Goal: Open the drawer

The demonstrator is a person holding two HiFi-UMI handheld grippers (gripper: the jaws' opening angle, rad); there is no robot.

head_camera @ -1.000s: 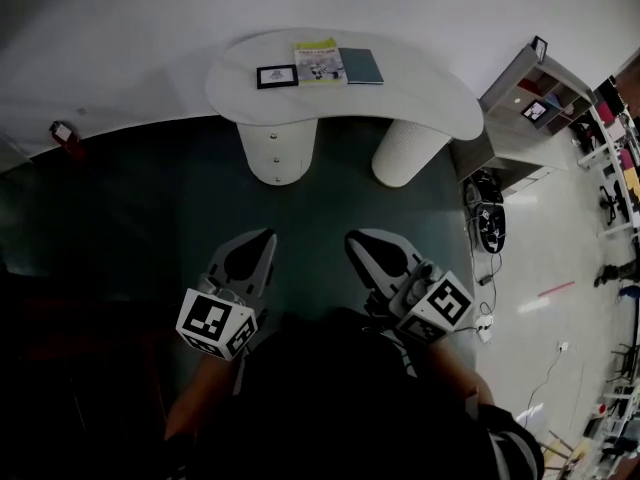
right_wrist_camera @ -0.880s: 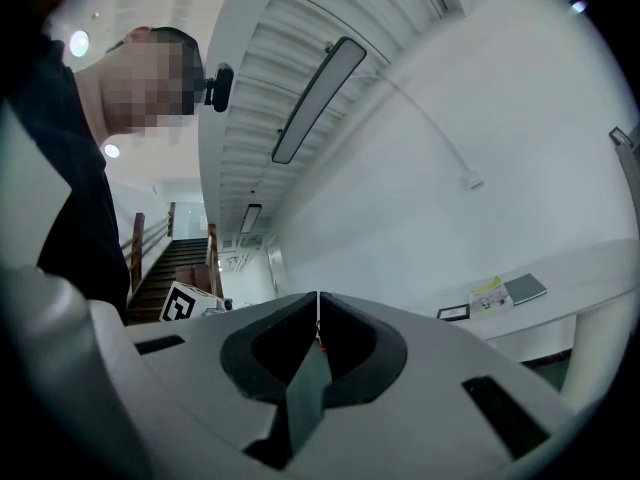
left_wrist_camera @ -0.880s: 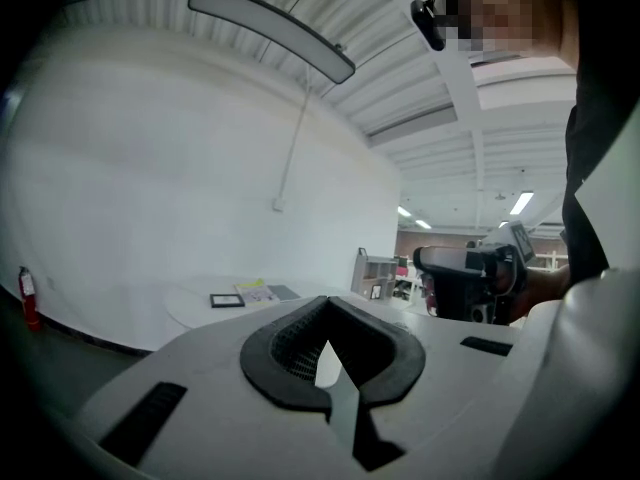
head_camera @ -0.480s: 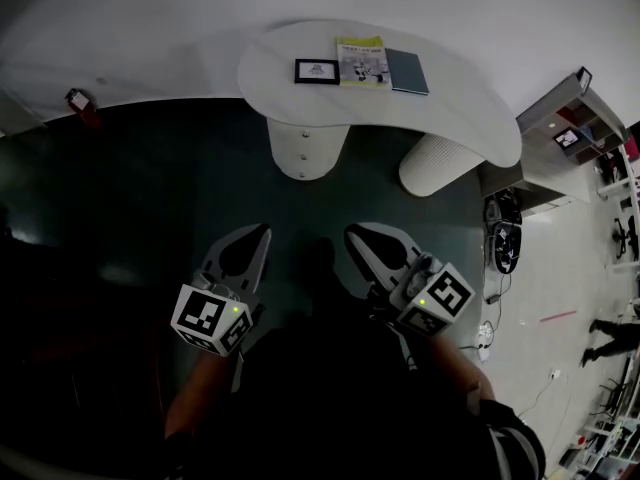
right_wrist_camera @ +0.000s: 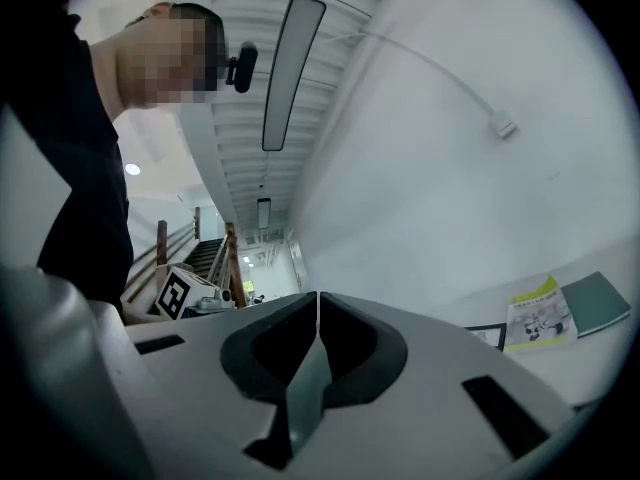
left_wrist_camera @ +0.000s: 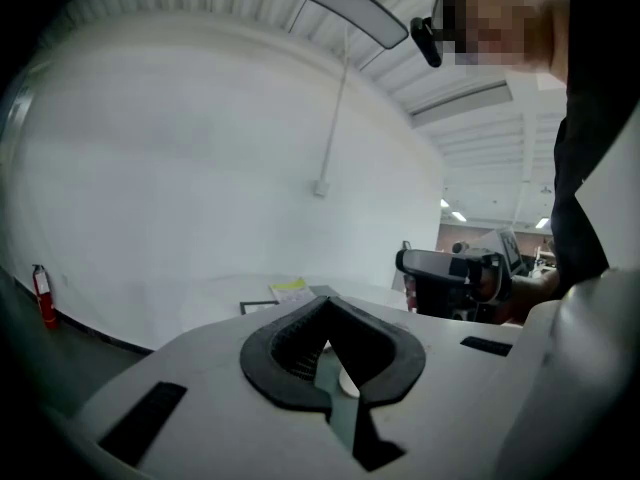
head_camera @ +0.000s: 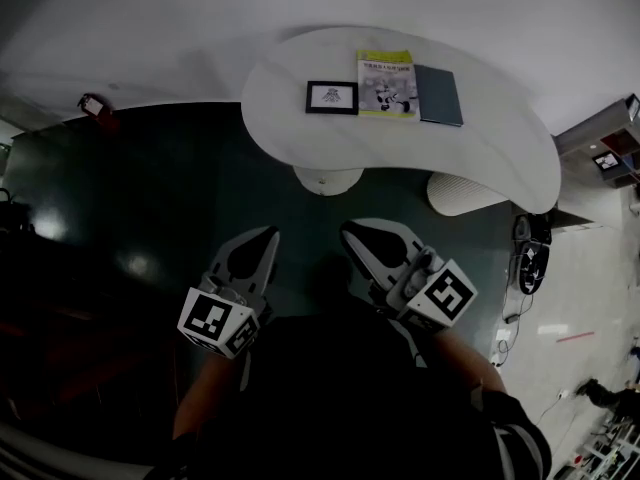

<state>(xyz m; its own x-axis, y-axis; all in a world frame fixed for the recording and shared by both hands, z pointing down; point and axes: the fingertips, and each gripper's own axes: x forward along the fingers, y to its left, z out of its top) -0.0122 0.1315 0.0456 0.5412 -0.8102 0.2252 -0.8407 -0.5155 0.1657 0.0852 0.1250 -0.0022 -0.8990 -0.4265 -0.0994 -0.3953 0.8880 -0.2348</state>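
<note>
Since half a second ago the head view has closed in on the counter point(head_camera: 500, 158). It now sits lower and larger at my 12 o'clock, and its top covers most of the two white pedestals that showed in full before. Only the foot of the left pedestal point(head_camera: 327, 179) and part of the right pedestal point(head_camera: 465, 195) peek out. I cannot make out a drawer front in any view now.

Both tools hang where they were, side by side over the dark floor point(head_camera: 150, 198). The left tool point(head_camera: 270, 231) has its jaws pressed tip to tip with nothing between them. The right tool point(head_camera: 346, 229) is the same, pads meeting along one thin seam and empty.

On the counter, from 11 to 1 o'clock, lie a black picture frame point(head_camera: 332, 97), a yellow-topped booklet point(head_camera: 387, 84) and a dark grey book point(head_camera: 438, 94), the last two touching. The booklet's print is too small to read. The marker cubes carry only black-and-white squares. A red extinguisher point(head_camera: 97, 106) stands at 10 o'clock by the wall.
</note>
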